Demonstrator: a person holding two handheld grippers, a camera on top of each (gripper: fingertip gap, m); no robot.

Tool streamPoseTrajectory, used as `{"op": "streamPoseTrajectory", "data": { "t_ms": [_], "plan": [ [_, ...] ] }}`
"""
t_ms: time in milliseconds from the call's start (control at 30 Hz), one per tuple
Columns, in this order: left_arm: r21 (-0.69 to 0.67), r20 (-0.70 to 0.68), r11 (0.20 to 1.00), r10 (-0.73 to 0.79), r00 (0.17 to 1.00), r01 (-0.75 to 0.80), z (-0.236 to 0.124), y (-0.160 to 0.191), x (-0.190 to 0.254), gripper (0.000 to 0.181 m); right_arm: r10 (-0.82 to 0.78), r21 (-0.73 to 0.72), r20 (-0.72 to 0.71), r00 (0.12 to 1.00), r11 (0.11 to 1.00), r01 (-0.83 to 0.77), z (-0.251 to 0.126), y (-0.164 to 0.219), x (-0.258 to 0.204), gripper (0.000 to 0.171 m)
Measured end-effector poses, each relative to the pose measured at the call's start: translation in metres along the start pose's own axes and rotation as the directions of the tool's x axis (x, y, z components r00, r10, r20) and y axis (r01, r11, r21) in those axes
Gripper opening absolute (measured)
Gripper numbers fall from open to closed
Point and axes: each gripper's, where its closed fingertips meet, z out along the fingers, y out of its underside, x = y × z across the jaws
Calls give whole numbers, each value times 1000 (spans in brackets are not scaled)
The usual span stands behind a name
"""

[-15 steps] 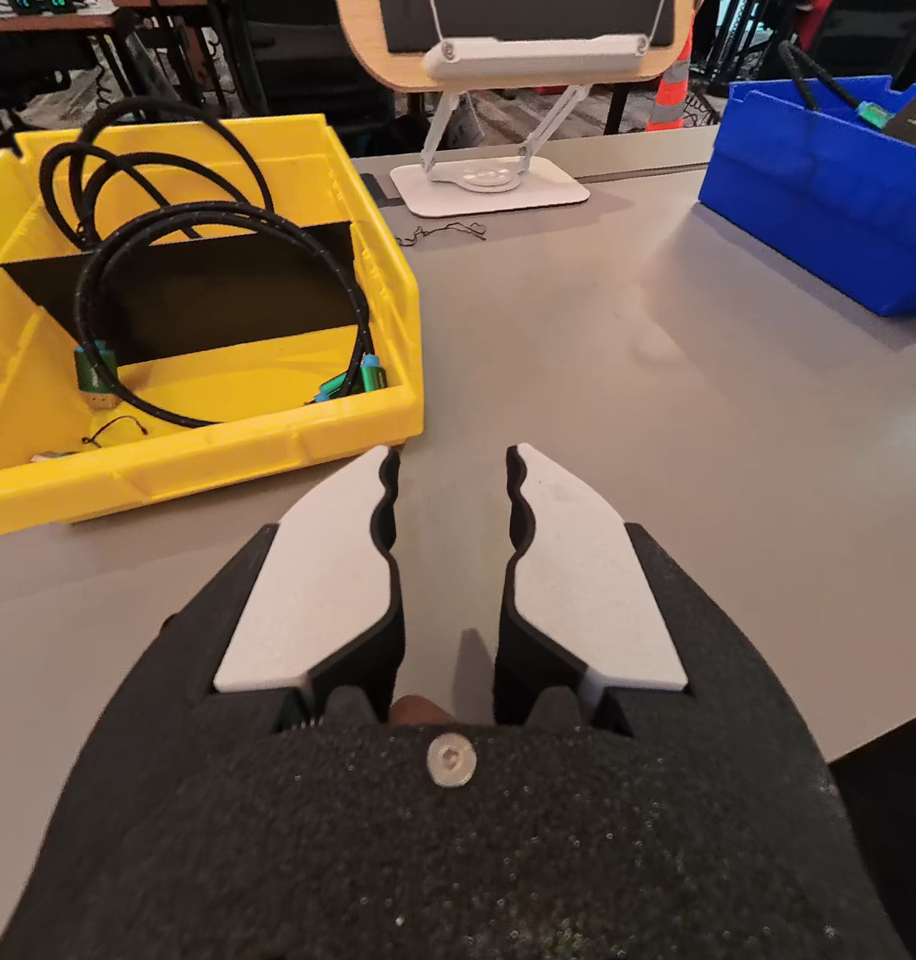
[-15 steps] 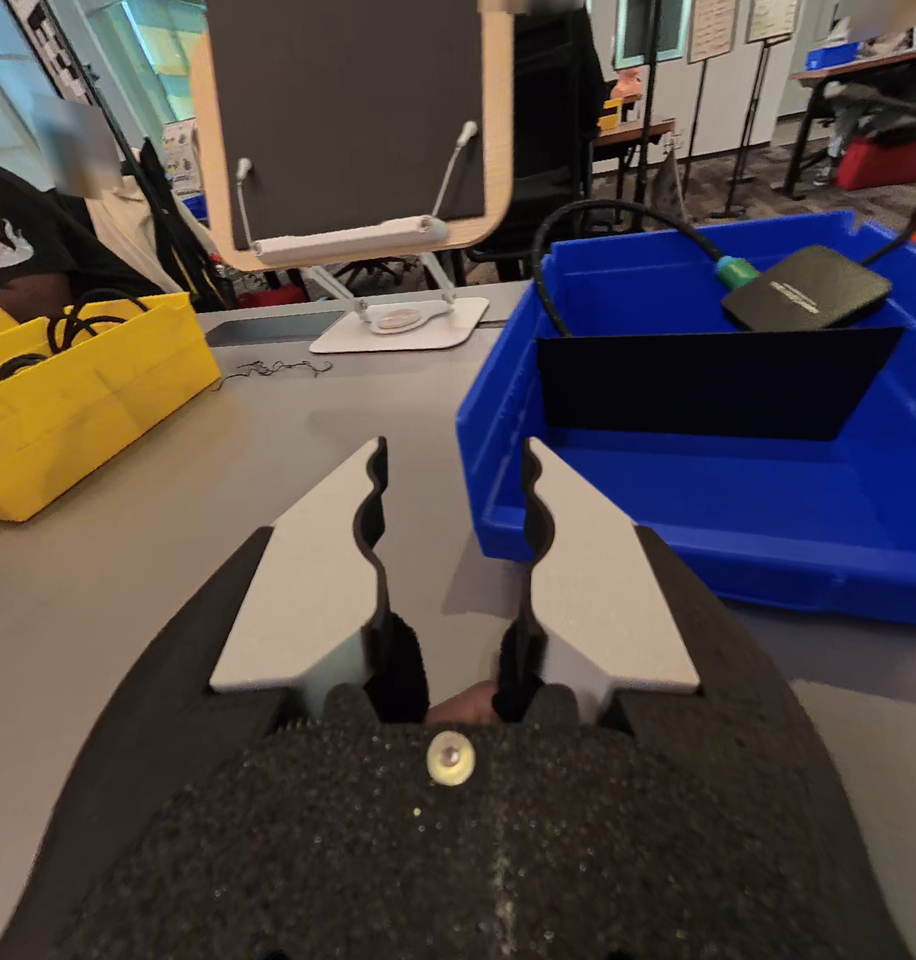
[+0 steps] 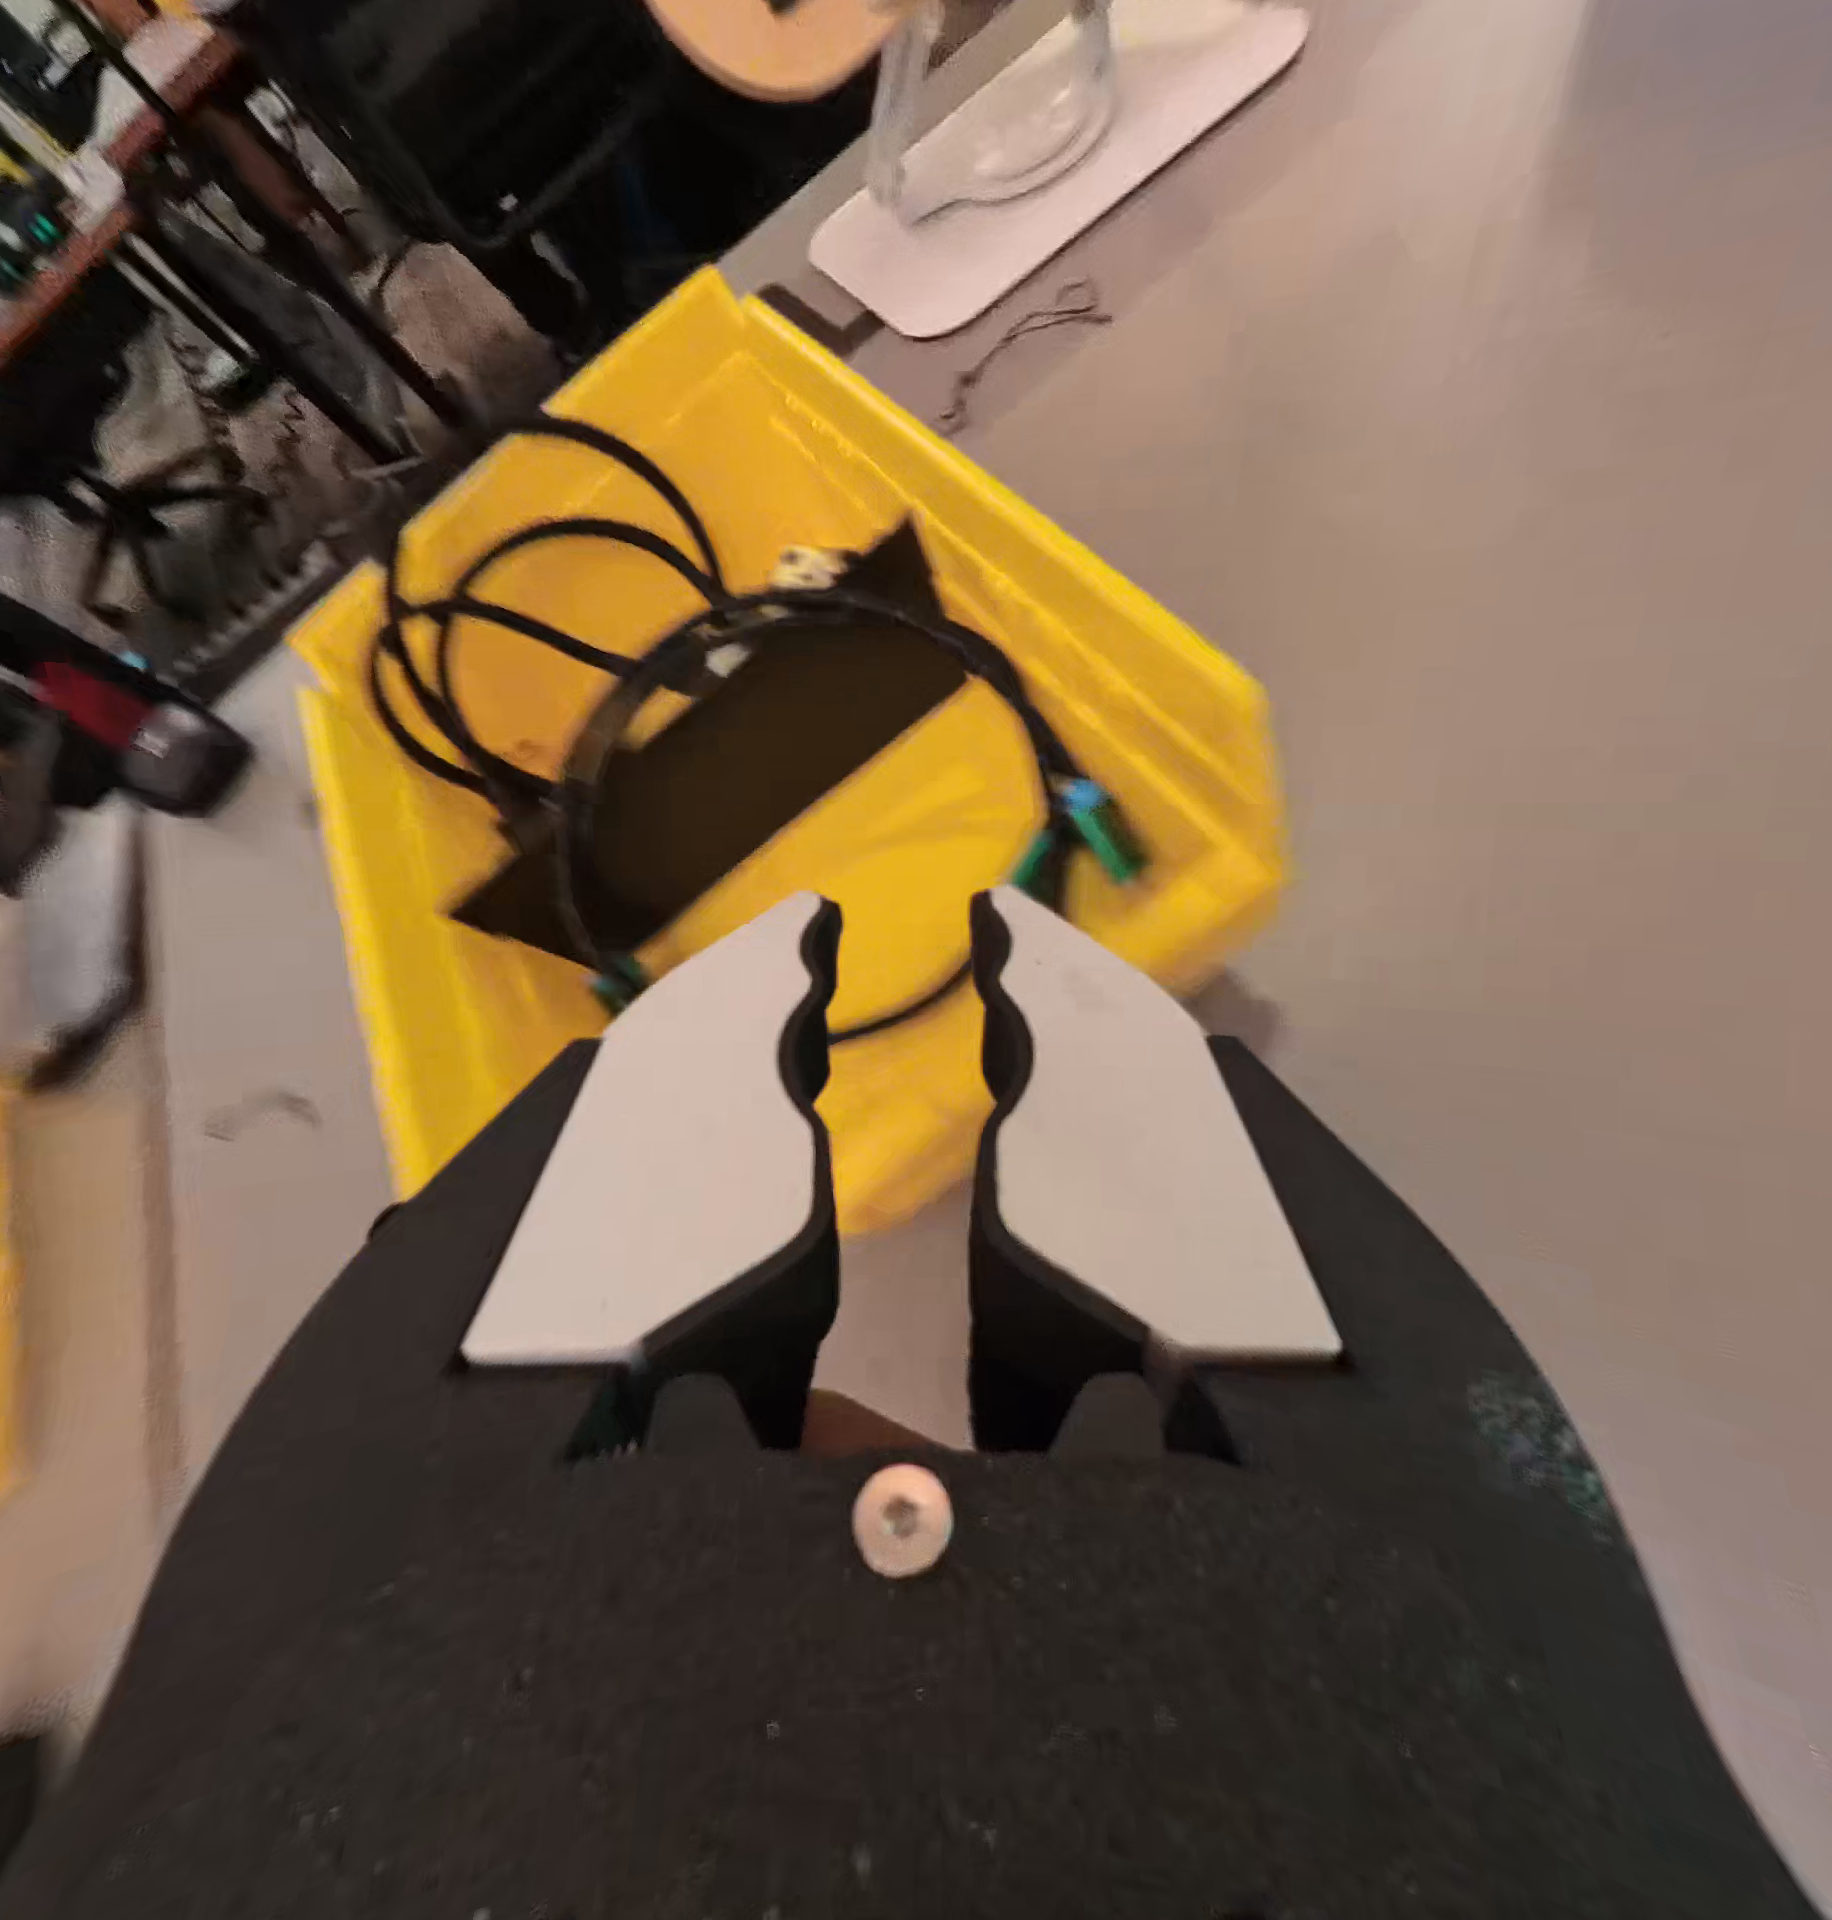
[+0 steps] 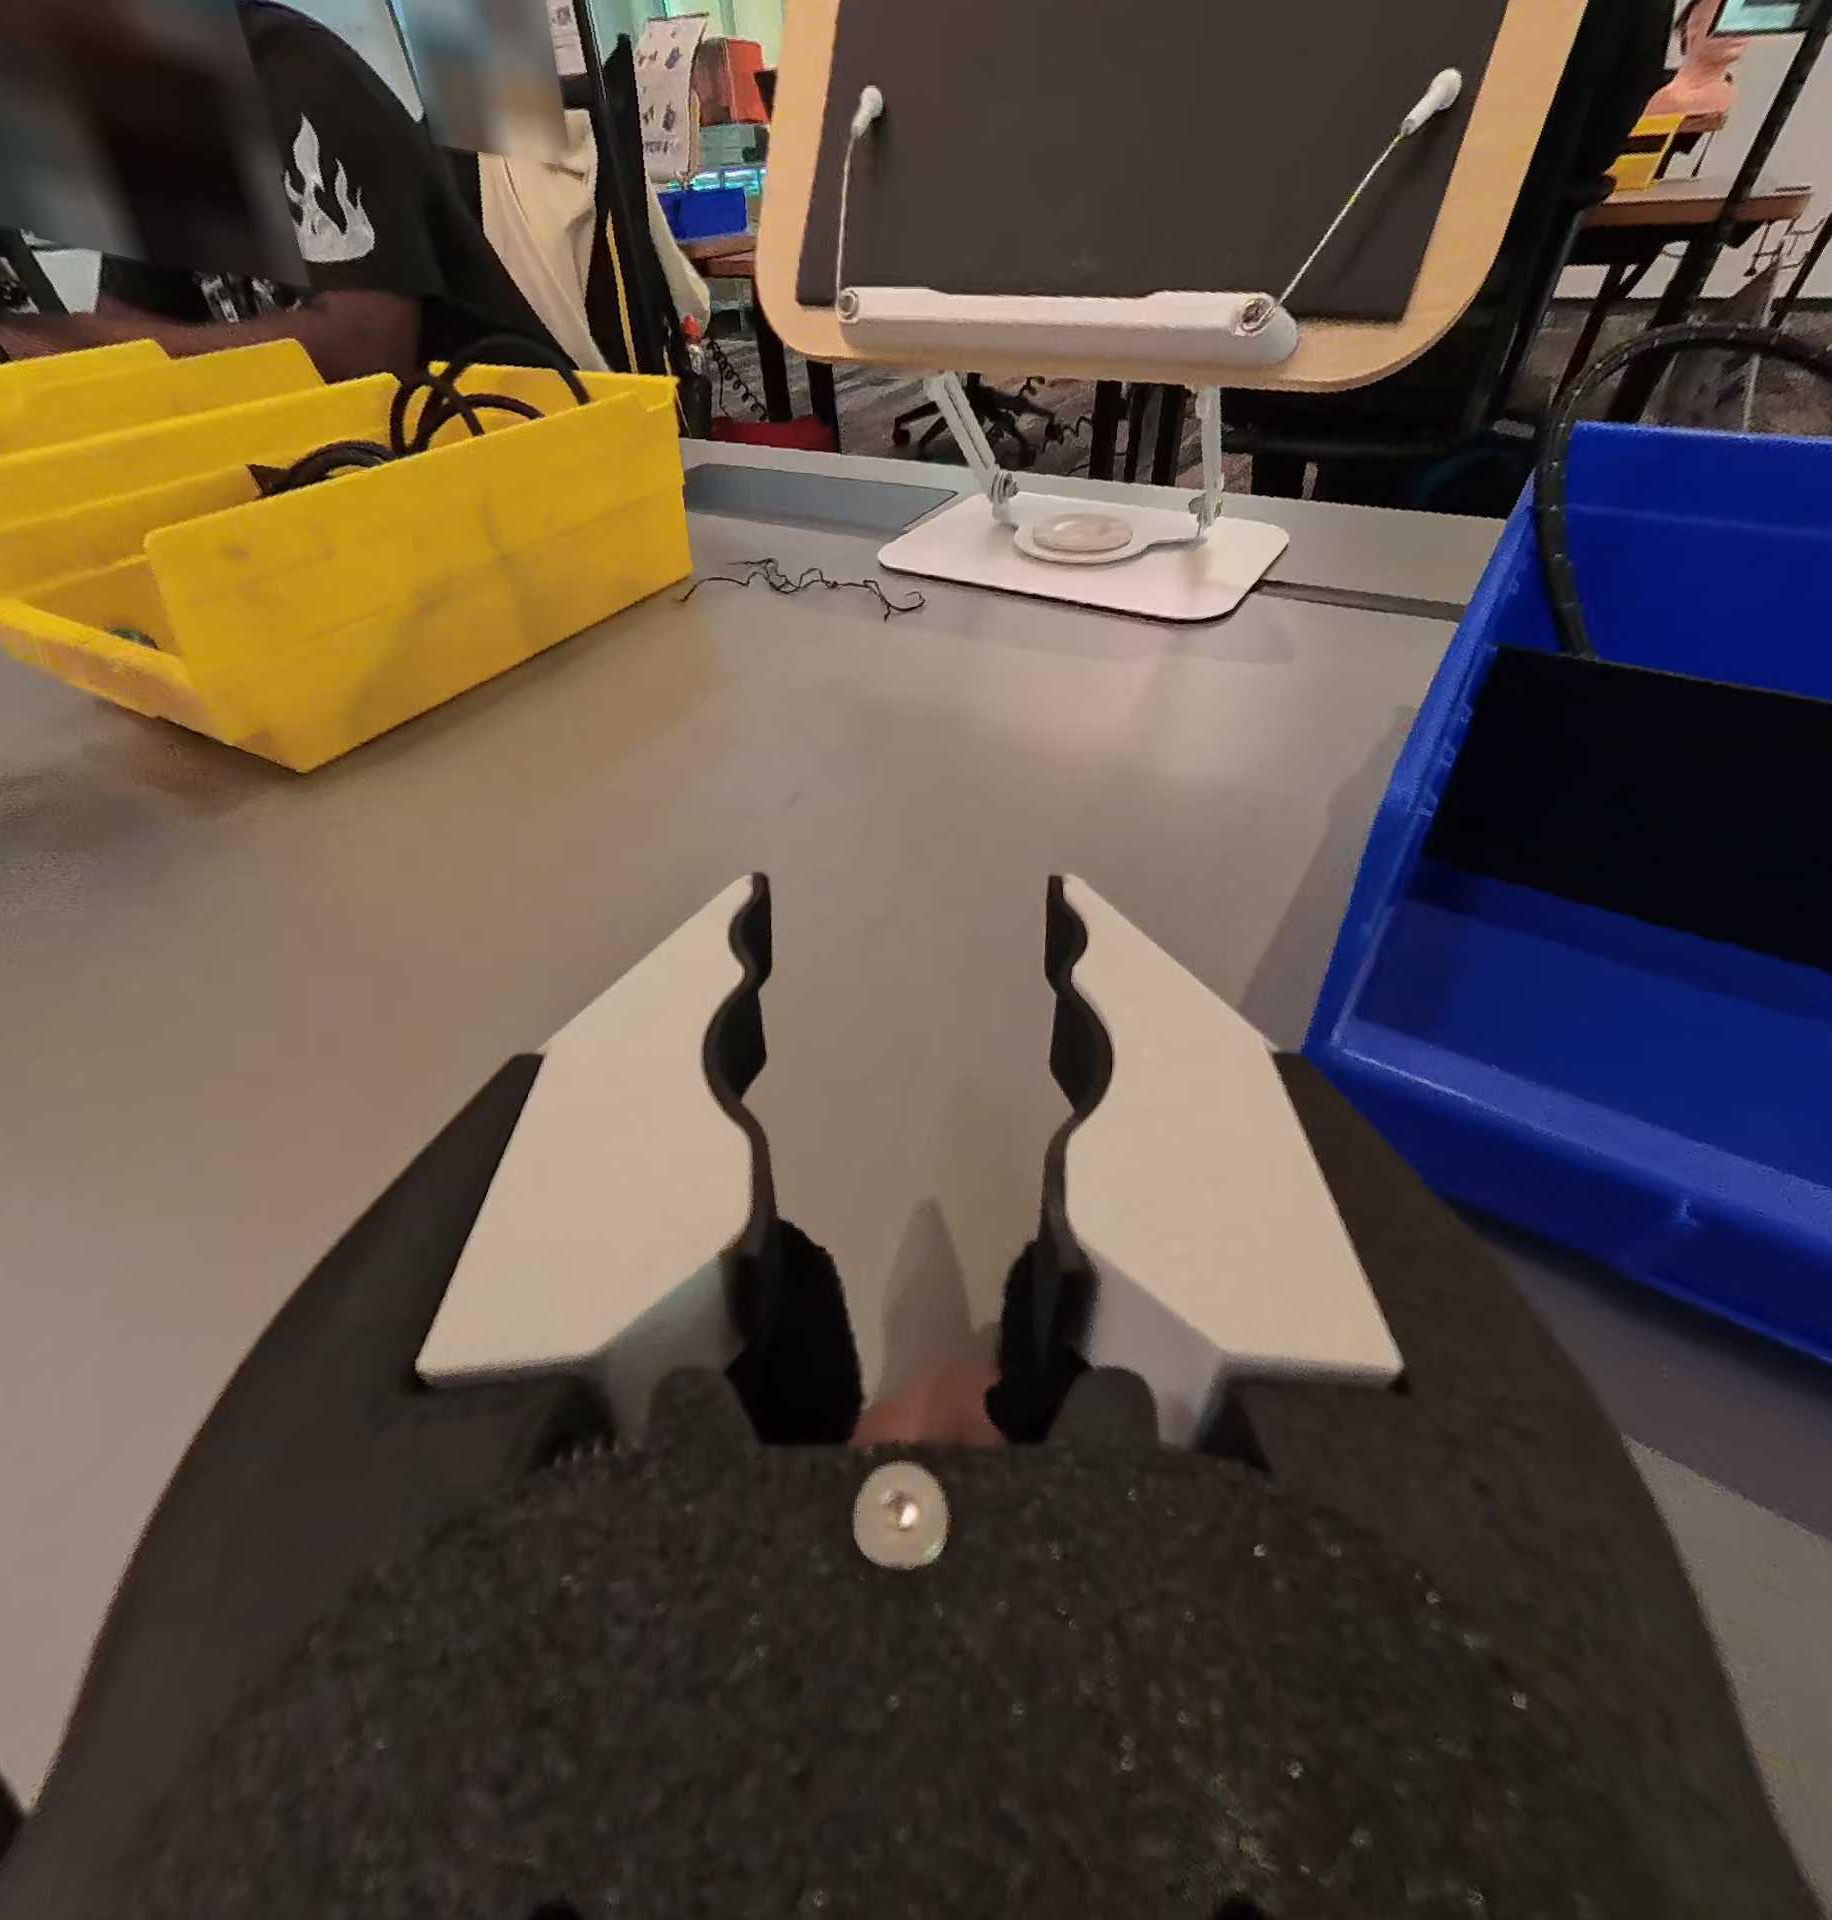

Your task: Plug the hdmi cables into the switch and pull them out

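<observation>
Coiled black HDMI cables (image 3: pixel 538 665) with green-and-blue plugs (image 3: pixel 1094 826) lie in a yellow bin (image 3: pixel 1151 665) that has a black divider (image 3: pixel 766 748). My left gripper (image 3: pixel 904 914) is open and empty, tilted, hovering over the bin's near part. The view is blurred. My right gripper (image 4: pixel 904 894) is open and empty above the bare grey table (image 4: pixel 891 748). The yellow bin (image 4: pixel 392 592) also shows at the left of the right wrist view, with cable loops (image 4: pixel 476 400) sticking out. The switch is not in view now.
A blue bin (image 4: pixel 1618 1143) with a black divider (image 4: pixel 1670 790) and a black cable (image 4: pixel 1561 561) stands at the right. A white stand (image 4: pixel 1088 551) holding a wood-rimmed board (image 4: pixel 1130 156) is at the back, loose thread (image 4: pixel 808 582) before it. A person sits behind the yellow bin. Tip to tip, the grippers are about 40 centimeters apart.
My left gripper has swung left and forward over the yellow bin and rolled. My right gripper has turned left, away from the blue bin, and its jaws stand wider apart.
</observation>
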Motion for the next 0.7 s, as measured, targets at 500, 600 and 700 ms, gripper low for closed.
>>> {"op": "streamPoseTrajectory", "data": {
  "t_ms": [500, 600, 700],
  "plan": [
    [-480, -476, 622, 408, 779, -619, 119, 28, -99, 14, 85, -59, -101, 991, 994, -91, -64, 27, 33, 71],
    [-439, -457, 657, 425, 782, -613, 115, 21, -100, 13, 75, -90, -115, 991, 992, -86, -74, 36, 34, 71],
    [-389, -406, 704, 448, 796, -595, 102, 5, -106, 12, 67, -139, -94, 993, 987, -80, -78, 45, 27, 71]
  ]
}}
